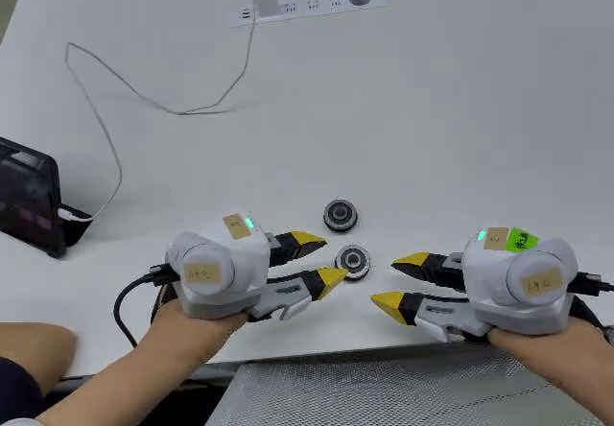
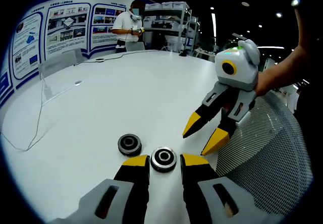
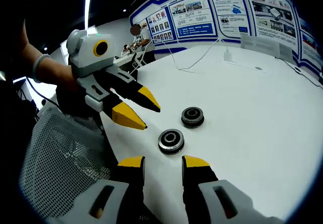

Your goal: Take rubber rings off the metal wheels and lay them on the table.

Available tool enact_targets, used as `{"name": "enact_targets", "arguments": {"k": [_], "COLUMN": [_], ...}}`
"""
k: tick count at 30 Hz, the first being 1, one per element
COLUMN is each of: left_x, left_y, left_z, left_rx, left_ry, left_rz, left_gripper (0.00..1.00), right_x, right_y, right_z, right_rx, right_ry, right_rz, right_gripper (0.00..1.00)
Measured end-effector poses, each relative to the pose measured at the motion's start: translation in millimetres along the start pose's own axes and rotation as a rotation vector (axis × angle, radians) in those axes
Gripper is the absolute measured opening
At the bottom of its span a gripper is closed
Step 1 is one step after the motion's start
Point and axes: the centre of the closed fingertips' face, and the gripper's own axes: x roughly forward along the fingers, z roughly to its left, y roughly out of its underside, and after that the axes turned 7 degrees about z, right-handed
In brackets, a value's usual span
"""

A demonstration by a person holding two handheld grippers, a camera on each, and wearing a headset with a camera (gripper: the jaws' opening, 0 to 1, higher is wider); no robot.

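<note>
Two metal wheels with black rubber rings lie flat on the white table. The nearer wheel sits between my two grippers; the farther wheel lies just behind it. My left gripper is open, its yellow tips either side of the nearer wheel, with nothing held. My right gripper is open too, a short way right of that wheel and pointing at it.
A white power strip lies at the table's far edge, its thin cable trailing left to a dark device. The table's near edge runs just below the grippers, with a grey mesh surface beyond it.
</note>
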Motion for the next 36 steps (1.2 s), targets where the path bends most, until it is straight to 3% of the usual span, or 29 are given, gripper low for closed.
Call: {"name": "enact_targets", "arguments": {"k": [6,27,36], "left_x": [8.2,35.9,42.2], "left_y": [3.2,2.7,12.8], "left_z": [-3.3,-1.2,0.7], "left_rx": [0.045,0.15,0.191], "left_ry": [0.012,0.019,0.027], "left_rz": [0.038,0.122,0.167], "left_gripper": [0.18,0.17,0.16], "right_x": [1.6,6.9,6.7], "right_y": [-3.3,-1.7,-2.5], "right_z": [-1.8,-9.2,-12.3], "right_rx": [0.016,0.059,0.077], "right_ry": [0.005,0.012,0.015], "right_rz": [-0.014,-0.026,-0.038], "right_gripper": [0.27,0.22,0.22]}}
